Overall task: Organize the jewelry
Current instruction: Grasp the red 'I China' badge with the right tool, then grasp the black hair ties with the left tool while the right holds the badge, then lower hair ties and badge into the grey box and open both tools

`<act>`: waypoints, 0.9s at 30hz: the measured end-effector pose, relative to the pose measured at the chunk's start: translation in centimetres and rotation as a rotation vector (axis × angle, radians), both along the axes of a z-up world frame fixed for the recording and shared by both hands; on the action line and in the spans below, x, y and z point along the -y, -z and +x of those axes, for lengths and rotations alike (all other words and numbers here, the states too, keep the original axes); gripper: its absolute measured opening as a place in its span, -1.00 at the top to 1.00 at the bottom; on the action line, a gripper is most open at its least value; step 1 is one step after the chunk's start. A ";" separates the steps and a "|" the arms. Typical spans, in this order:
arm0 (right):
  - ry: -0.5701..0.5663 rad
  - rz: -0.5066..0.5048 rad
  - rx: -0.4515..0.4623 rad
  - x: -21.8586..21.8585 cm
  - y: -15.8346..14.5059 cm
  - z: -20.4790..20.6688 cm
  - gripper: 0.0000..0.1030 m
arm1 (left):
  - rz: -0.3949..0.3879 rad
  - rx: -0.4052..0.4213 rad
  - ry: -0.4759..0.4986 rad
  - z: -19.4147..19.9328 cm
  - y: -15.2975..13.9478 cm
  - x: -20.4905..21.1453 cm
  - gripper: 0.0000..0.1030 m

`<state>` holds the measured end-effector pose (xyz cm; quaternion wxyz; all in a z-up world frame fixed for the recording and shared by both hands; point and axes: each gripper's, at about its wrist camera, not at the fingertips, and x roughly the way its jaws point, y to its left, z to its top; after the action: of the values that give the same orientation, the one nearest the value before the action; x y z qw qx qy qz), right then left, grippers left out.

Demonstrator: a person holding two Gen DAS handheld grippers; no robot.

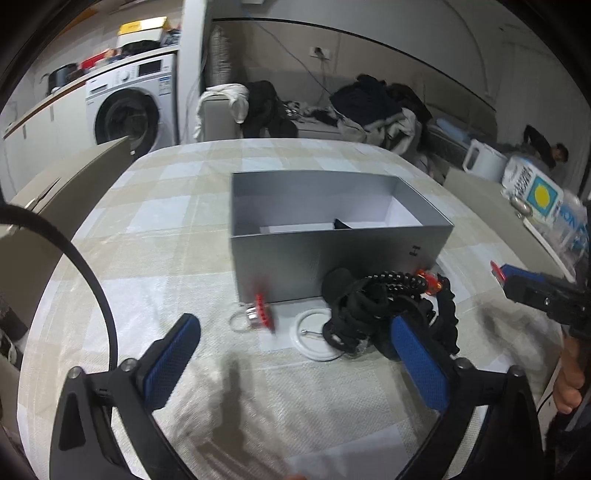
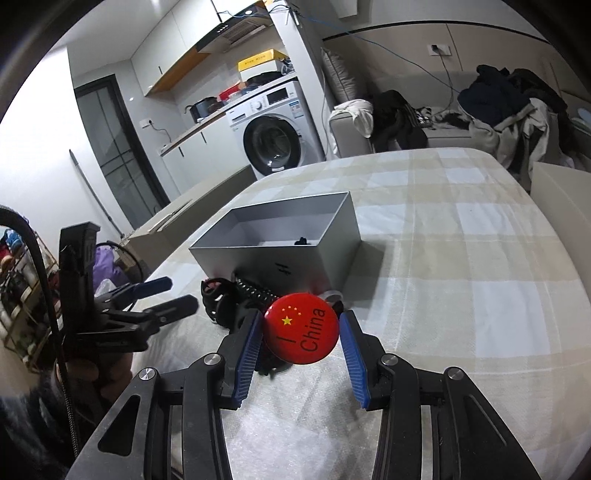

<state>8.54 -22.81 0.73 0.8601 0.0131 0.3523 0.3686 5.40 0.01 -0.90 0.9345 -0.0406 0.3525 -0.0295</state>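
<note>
Right tongs [image 2: 301, 341] clamp red badge [image 2: 300, 328], lettering running upward; left tongs [image 1: 291, 354] gape empty.

A checked tablecloth [image 2: 461, 236] is covering the table. Far left, a white washing machine [image 2: 275, 129] is standing under a counter, a yellow box [image 2: 260, 61] resting on top. Far right, dark clothes [image 2: 509, 99] are lying heaped on a sofa [image 2: 443, 138]. A range hood [image 2: 232, 33] is hanging above.
</note>
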 end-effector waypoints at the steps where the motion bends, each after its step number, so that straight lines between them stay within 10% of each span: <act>1: -0.003 0.002 -0.003 0.0 0.0 0.0 0.19 | 0.011 -0.004 0.010 0.0 0.0 0.2 -0.65; 6: -0.001 0.009 -0.012 0.3 0.2 0.3 0.19 | 0.044 -0.039 0.083 0.2 0.5 1.2 -0.29; 10: -0.007 0.011 -0.016 0.4 0.2 0.2 0.19 | 0.001 -0.066 0.134 0.6 0.8 1.5 0.46; 27: 0.002 0.072 -0.017 0.8 -0.3 0.2 0.19 | -0.014 0.125 0.084 -3.1 -2.7 0.5 0.47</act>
<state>8.76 -23.63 1.06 0.8565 0.0476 0.3459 0.3801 2.33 -0.49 1.75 0.9523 -0.0305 0.2945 -0.0736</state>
